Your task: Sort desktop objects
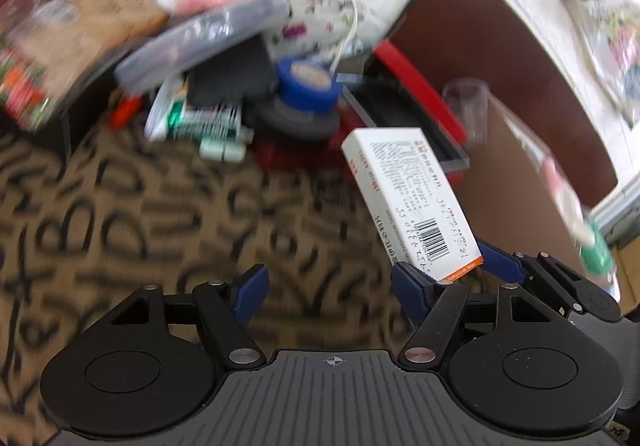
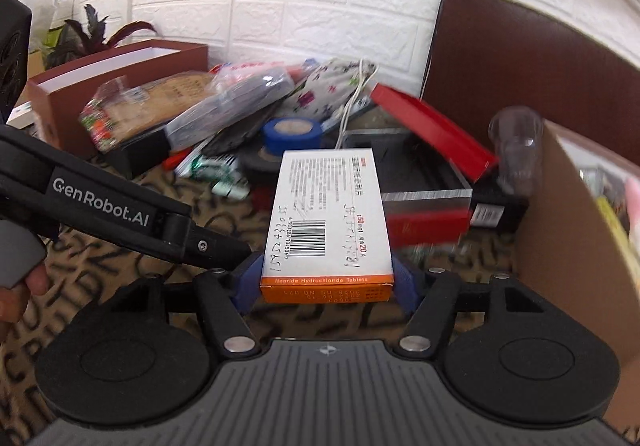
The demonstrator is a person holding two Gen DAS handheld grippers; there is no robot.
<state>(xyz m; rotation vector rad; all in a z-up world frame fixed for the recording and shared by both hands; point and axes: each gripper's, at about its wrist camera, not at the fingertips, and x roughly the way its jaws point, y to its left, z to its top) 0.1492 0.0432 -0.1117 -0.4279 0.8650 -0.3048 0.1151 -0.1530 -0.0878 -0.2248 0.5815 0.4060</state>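
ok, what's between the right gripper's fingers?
The white tablet box, orange end toward the camera, clamped between the right gripper fingers; right wrist view shows it.

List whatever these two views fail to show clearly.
- Left wrist view: the pile behind the blue tape roll is motion-blurred, so its labels cannot be read.
- Right wrist view: the brown cardboard box runs off the right edge, and its contents are blurred.
- Right wrist view: the white and orange medicine box, held by the right gripper, covers the right gripper's blue fingers and the red tray behind.

White tablet box, orange end flap, barcode up, held above patterned tablecloth.
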